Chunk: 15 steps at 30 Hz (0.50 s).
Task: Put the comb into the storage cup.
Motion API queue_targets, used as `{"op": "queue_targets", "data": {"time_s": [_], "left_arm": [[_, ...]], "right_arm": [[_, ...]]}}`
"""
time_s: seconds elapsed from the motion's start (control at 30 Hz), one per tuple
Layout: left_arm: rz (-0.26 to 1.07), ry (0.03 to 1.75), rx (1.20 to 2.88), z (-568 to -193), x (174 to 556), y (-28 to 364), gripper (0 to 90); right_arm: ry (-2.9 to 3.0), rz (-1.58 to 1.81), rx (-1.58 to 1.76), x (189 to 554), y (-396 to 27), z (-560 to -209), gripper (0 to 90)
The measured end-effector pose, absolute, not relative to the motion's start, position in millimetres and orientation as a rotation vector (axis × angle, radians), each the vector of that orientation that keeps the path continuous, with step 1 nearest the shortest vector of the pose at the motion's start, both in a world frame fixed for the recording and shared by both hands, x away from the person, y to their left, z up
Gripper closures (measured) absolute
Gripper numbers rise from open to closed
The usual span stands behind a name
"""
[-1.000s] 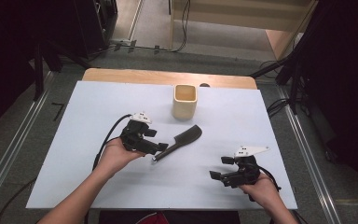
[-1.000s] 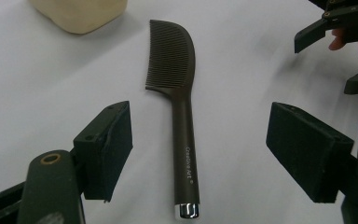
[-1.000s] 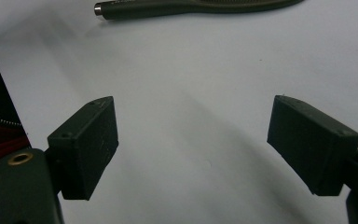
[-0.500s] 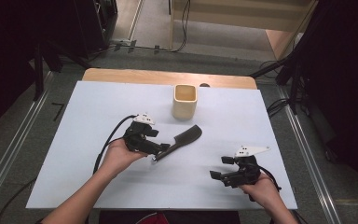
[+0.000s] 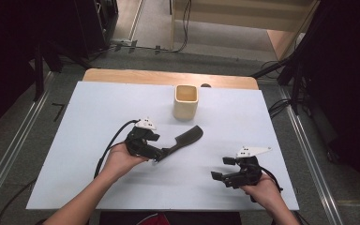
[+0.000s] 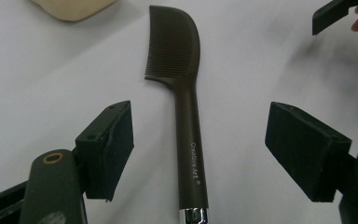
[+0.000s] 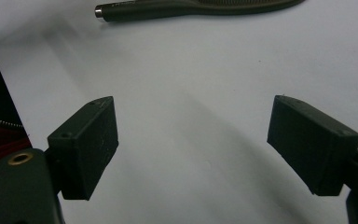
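A dark comb (image 6: pixel 182 93) is laid flat on the white desk (image 5: pixel 98 108), handle sitting between the wide-open jaws of the left gripper (image 6: pixel 198 154), nothing gripped. Its metal end cap is cut off at the frame's bottom edge. The right gripper (image 7: pixel 205 149) is held open too, over bare desk. A beige cup (image 5: pixel 186 101) is seen near the comb's teeth.

One dark comb (image 5: pixel 185 139) and one cream cup (image 5: pixel 186 101) are lying on one white-covered table (image 5: pixel 98 103); two grippers are showing.
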<state>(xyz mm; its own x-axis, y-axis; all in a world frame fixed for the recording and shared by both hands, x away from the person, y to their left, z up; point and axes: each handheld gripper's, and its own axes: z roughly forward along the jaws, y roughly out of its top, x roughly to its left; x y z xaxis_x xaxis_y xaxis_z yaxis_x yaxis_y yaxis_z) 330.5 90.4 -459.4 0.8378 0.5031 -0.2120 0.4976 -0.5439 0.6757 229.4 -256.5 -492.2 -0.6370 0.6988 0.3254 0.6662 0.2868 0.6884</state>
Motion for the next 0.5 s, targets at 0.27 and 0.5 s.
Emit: {"op": "queue_targets", "data": {"time_s": [0.27,0.5], "left_arm": [[0.011,0.734,2.238,-468,329,90,24.8],[0.008,0.737,2.266,-478,324,91,26.0]], "right_arm": [[2.489,1.292,1.317,229,-256,-492,14.4],[2.487,1.295,1.32,229,-257,-492,14.4]]}}
